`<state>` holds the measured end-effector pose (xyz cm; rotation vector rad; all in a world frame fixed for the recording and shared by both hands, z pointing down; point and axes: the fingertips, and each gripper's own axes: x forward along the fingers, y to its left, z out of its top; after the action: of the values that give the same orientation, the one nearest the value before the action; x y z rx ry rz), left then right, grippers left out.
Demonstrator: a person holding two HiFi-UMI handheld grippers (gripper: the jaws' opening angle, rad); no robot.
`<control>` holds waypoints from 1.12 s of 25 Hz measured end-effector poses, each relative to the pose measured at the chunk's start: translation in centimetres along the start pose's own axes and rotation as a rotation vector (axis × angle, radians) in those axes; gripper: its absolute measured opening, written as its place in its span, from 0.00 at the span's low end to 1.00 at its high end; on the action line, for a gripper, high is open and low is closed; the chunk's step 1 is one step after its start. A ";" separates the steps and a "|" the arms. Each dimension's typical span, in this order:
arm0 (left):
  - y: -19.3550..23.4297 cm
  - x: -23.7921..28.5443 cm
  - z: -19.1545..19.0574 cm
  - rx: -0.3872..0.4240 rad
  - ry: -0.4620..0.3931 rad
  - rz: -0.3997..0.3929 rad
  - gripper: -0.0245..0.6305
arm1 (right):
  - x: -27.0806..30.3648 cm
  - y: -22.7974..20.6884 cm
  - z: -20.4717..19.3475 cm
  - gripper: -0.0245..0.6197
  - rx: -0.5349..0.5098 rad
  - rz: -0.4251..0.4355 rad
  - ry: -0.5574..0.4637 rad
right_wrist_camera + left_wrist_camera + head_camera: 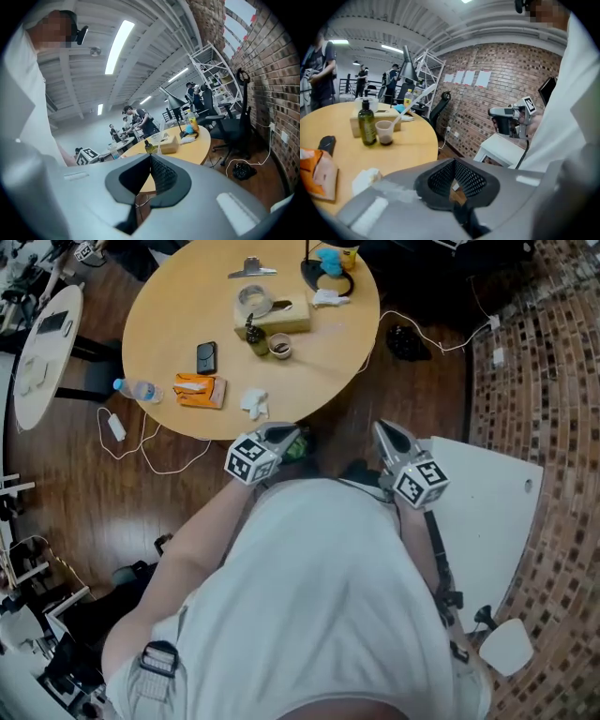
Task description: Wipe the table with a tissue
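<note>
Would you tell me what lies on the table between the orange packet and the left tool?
A crumpled white tissue lies between the orange packet and the left tool; the head view shows it.

place: open-plan office-lab | cues: brick wall [501, 93]; office chair [236, 127]; round table [169, 315]; ceiling strip light [118, 44]

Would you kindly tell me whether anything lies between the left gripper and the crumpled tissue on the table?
Nothing visible does. The crumpled tissue lies by the table's near edge, with only bare tabletop between it and the shut, empty left gripper. The orange packet sits off to one side.
</note>
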<state>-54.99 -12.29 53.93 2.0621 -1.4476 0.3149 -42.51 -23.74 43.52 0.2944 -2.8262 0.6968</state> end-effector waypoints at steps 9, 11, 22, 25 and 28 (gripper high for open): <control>9.5 -3.4 -3.7 -0.061 0.043 0.367 0.12 | 3.2 1.6 -1.0 0.05 -0.017 0.038 0.092; 11.3 -3.8 -4.2 -0.044 0.080 0.392 0.21 | 3.0 1.8 -1.1 0.05 -0.011 0.018 0.086; 17.1 -1.6 -6.9 0.197 0.428 0.296 0.31 | -1.5 2.2 -3.2 0.05 0.047 -0.149 0.020; 17.6 -1.2 -7.9 0.161 0.450 0.295 0.29 | -2.6 2.3 -3.8 0.05 0.067 -0.194 0.010; 18.0 -0.9 -8.6 0.132 0.461 0.299 0.26 | -3.3 2.4 -3.9 0.05 0.086 -0.230 0.006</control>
<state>-70.60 -10.68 66.29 1.7091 -1.4625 0.9614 -39.28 -19.35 45.05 0.6197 -2.7016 0.7663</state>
